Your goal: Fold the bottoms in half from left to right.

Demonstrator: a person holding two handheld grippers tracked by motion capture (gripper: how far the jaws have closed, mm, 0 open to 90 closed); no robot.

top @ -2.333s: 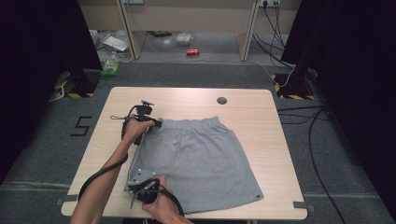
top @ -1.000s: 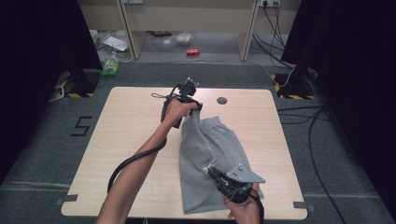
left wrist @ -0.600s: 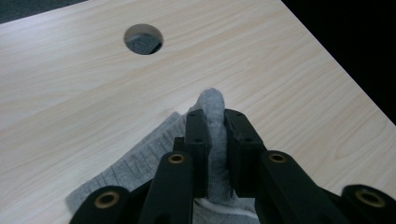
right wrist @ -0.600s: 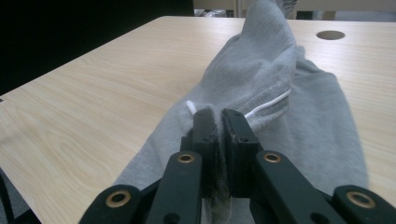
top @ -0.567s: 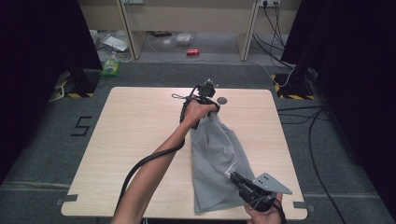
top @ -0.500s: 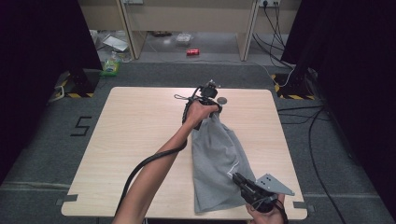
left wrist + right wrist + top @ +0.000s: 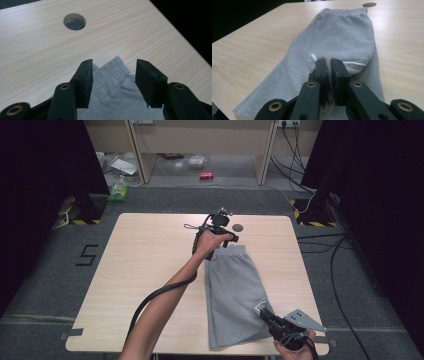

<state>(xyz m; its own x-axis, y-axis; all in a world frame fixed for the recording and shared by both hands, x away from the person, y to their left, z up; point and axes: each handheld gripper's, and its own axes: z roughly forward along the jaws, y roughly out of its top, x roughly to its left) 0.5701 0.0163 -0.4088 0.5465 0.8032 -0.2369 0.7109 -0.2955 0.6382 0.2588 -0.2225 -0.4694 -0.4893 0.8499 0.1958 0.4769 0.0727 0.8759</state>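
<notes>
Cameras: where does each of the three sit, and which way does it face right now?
High view: above the near table edge, looking forward and down; a forearm and both hands show.
Left gripper view: rides the left claw, looking down at the grey shorts waistband; its jaws, just opened, stand apart over it.
Right gripper view: rides the right claw, looking along the shorts, jaws pinching the fabric.
Shared: all show the shorts and the table's round hole.

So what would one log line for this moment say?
work: folding grey shorts | left gripper: jaws just opening, waistband loose between them | right gripper: shut on hem | table: shorts folded lengthwise
</notes>
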